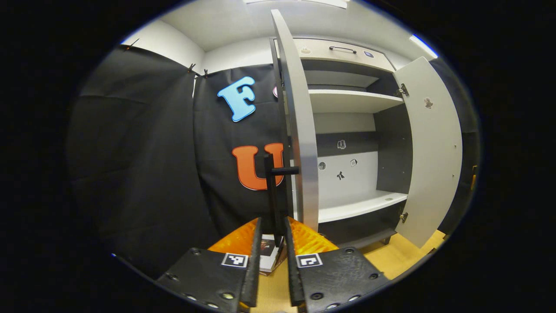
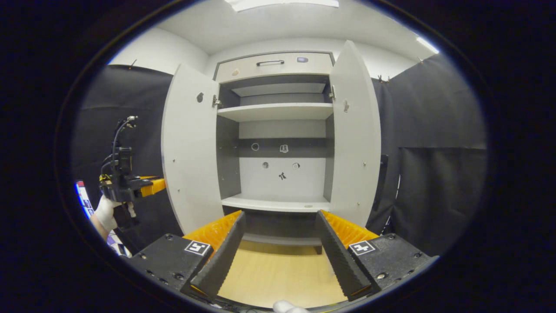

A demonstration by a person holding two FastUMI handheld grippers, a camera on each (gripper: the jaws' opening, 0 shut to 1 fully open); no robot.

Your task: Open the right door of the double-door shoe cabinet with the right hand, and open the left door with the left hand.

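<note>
— Black bar first: is the left gripper (image 1: 273,243) on the handle (image 1: 273,195)?

— The handle is an upright bar on the left door (image 1: 299,130), and its lower end runs down between the two fingers. The jaws stand narrow around it, but I cannot tell whether both press on it. Its long axis is vertical, the fingers on either side.

— And the door itself?

— Swung out, edge-on just past the handle. In the right gripper view it stands wide, with the left gripper (image 2: 150,186) beside its outer face.

— The right side?

— The right gripper (image 2: 280,248) has its jaws wide and holds nothing, centred before the cabinet (image 2: 278,65) and well back. The right door (image 2: 356,143) is open too, ahead and to its right.

— So what's left?

— Little, I judge: letting go of the handle.
</note>
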